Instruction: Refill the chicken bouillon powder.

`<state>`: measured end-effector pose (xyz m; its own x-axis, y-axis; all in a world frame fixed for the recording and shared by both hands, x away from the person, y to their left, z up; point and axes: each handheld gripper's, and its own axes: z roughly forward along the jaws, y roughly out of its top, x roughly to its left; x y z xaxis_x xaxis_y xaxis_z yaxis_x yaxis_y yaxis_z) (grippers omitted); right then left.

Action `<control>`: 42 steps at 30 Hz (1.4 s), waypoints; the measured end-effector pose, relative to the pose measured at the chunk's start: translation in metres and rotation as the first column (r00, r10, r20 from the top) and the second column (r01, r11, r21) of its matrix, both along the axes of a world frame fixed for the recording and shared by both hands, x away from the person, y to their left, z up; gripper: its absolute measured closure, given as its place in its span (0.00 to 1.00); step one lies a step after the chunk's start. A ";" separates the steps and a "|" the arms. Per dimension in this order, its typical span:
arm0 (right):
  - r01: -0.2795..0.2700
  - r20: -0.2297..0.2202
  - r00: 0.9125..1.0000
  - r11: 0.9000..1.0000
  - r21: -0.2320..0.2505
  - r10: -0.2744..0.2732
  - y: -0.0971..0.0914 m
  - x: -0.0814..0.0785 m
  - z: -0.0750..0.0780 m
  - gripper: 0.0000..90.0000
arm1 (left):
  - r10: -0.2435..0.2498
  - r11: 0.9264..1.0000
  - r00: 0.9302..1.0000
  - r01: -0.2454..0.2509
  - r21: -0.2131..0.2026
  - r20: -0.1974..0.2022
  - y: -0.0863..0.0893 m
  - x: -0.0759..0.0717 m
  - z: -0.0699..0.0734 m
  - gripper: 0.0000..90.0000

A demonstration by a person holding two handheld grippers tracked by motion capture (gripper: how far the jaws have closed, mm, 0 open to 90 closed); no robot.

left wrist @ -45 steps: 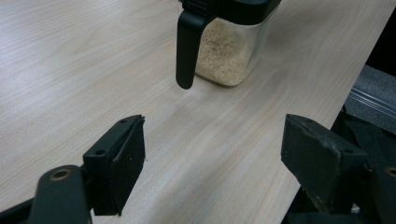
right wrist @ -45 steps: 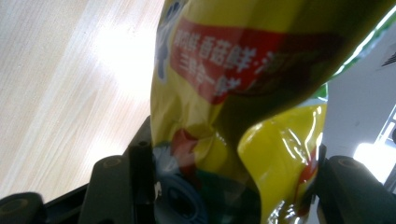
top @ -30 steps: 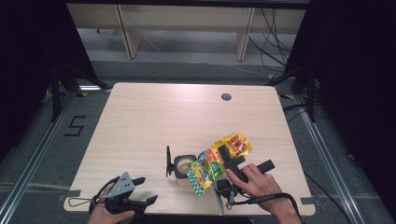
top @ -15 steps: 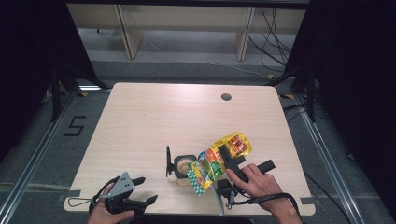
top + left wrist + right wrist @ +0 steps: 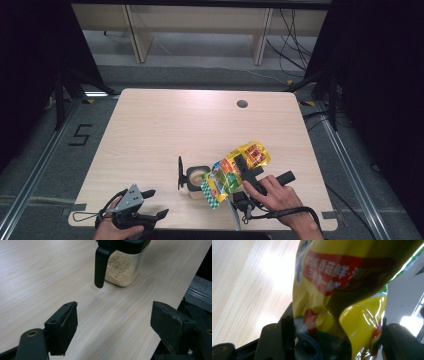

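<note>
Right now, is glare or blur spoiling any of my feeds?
Right gripper view: the snack bag sits so close that its print is soft, and glare whitens the table beside it. Left gripper view: sharp, with the container of grains clear. High view: evenly lit, dark at both sides.

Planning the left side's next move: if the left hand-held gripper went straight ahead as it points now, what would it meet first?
Probably the jar of grains, starting with its black handle; the open left hand-held gripper has bare table before that.

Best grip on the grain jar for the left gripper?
Take the clear jar across its body below the black lid, coming in low from its handle side. The flat walls suit the open left gripper; the thin handle hangs free.
</note>
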<state>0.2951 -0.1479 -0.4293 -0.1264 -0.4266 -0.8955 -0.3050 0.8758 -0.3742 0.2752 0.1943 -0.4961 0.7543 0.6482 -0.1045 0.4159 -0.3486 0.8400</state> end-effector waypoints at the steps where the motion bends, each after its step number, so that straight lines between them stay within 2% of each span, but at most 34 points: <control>1: 0.000 0.000 1.000 1.000 -0.002 0.000 0.000 0.000 0.000 0.48 | -0.003 1.000 1.000 0.003 0.003 0.004 0.000 0.000 0.000 0.24; 3: 0.008 0.001 1.000 1.000 0.004 -0.009 0.000 -0.001 -0.001 0.48 | -0.001 1.000 1.000 0.001 -0.001 0.002 0.000 0.000 0.000 0.24; 5: -0.001 0.011 1.000 0.999 -0.042 0.001 0.001 -0.001 0.002 0.48 | 0.000 1.000 1.000 0.000 -0.003 0.001 0.000 0.000 0.000 0.24; 6: -0.005 0.003 1.000 1.000 -0.013 0.005 0.001 -0.001 0.000 0.48 | 0.000 1.000 1.000 0.000 -0.001 0.000 0.000 0.000 0.000 0.24; 9: -0.002 -0.001 1.000 1.000 -0.001 0.002 0.001 -0.001 -0.001 0.48 | -0.001 1.000 1.000 0.001 0.001 0.004 0.000 0.000 0.000 0.24; 12: -0.009 0.004 1.000 1.000 -0.016 0.009 0.001 -0.001 0.001 0.48 | -0.001 1.000 1.000 0.001 0.000 0.000 0.000 0.000 0.000 0.24; 14: -0.002 0.003 1.000 1.000 -0.005 0.002 0.001 -0.001 0.000 0.48 | -0.001 1.000 1.000 0.001 -0.001 0.001 0.000 0.000 0.000 0.24; 23: -0.003 0.010 1.000 1.000 -0.017 0.003 0.001 -0.002 0.000 0.48 | 0.000 1.000 1.000 0.000 -0.004 0.001 0.000 0.000 0.000 0.24; 28: 0.008 0.003 1.000 1.000 0.000 -0.008 0.000 -0.003 0.000 0.48 | 0.003 1.000 1.000 -0.003 -0.002 0.004 0.000 -0.001 0.001 0.24; 30: -0.003 0.008 1.000 1.000 -0.016 0.003 0.001 -0.002 0.001 0.48 | 0.002 1.000 1.000 -0.002 -0.001 0.002 0.000 -0.001 0.001 0.24; 32: 0.011 0.000 1.000 1.000 0.018 -0.011 0.000 -0.003 -0.001 0.48 | 0.002 1.000 1.000 -0.002 -0.002 0.003 0.000 0.000 0.001 0.24; 34: 0.012 -0.001 1.000 1.000 0.017 -0.012 -0.001 -0.003 -0.001 0.48 | 0.003 1.000 1.000 -0.003 -0.002 0.003 0.000 -0.001 0.001 0.24; 35: -0.006 0.007 1.000 1.000 -0.017 0.006 0.001 -0.002 0.001 0.48 | -0.001 1.000 1.000 0.001 -0.001 0.002 0.000 0.000 0.001 0.24; 38: 0.002 0.005 1.000 1.000 -0.003 -0.002 0.000 -0.002 0.000 0.48 | 0.002 1.000 1.000 -0.002 -0.002 0.004 0.000 0.000 0.001 0.24; 39: 0.012 0.000 1.000 1.000 0.016 -0.012 -0.001 -0.003 -0.001 0.48 | 0.002 1.000 1.000 -0.002 -0.001 0.004 0.000 0.000 0.001 0.24; 41: 0.010 0.002 1.000 1.000 0.010 -0.010 0.000 -0.003 0.000 0.48 | 0.003 1.000 1.000 -0.003 -0.001 0.003 0.000 -0.001 0.001 0.24; 42: -0.003 0.009 1.000 1.000 -0.015 0.003 0.001 -0.002 0.001 0.48 | 0.003 1.000 1.000 -0.003 -0.001 0.003 0.000 -0.001 0.001 0.24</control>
<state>0.2929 -0.1470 -0.4281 -0.1175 -0.4400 -0.8903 -0.3045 0.8692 -0.3895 0.2746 0.1945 -0.4953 0.7528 0.6501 -0.1031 0.4143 -0.3462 0.8417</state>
